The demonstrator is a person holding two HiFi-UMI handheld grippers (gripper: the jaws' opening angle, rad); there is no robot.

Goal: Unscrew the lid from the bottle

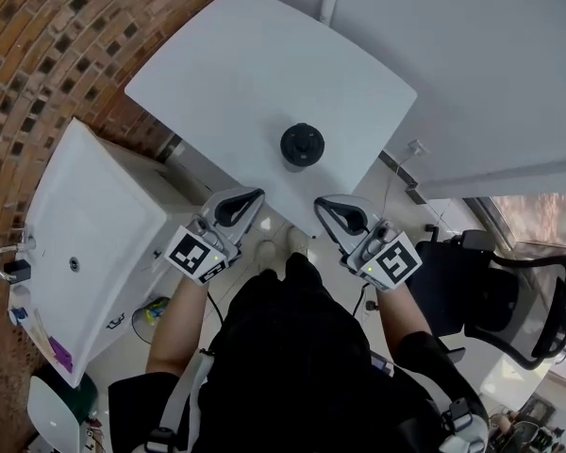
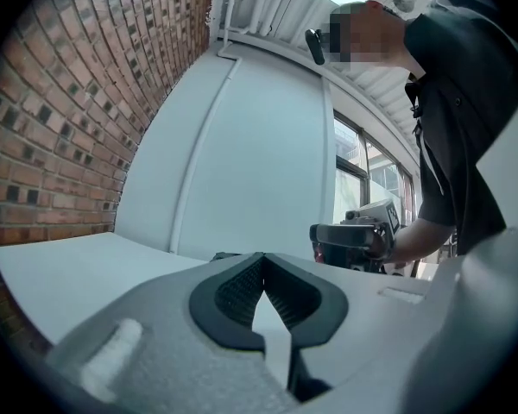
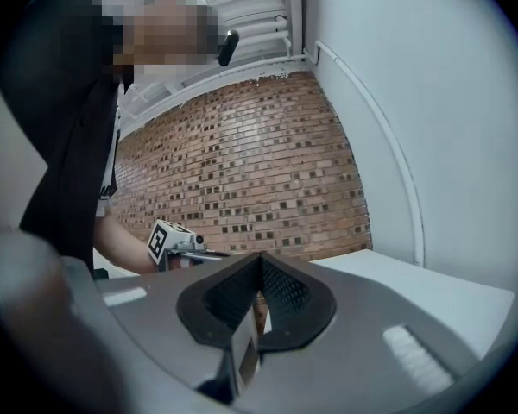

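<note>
A dark round bottle point(image 1: 303, 145) with its lid on stands near the front edge of the white table point(image 1: 226, 74), seen from above. My left gripper point(image 1: 258, 193) is shut and empty, just off the table's front edge, below and left of the bottle. Shut and empty as well, my right gripper point(image 1: 320, 201) hangs below and slightly right of the bottle. In the left gripper view the closed left gripper point(image 2: 261, 255) points over the table, with the right gripper point(image 2: 354, 240) beyond. The right gripper view shows its shut tips point(image 3: 260, 255) and the left gripper's marker cube point(image 3: 167, 243).
A white cabinet point(image 1: 85, 253) stands at the left by the brick wall point(image 1: 38, 55). A black office chair point(image 1: 514, 300) is at the right. White walls meet behind the table. The person's body fills the bottom of the head view.
</note>
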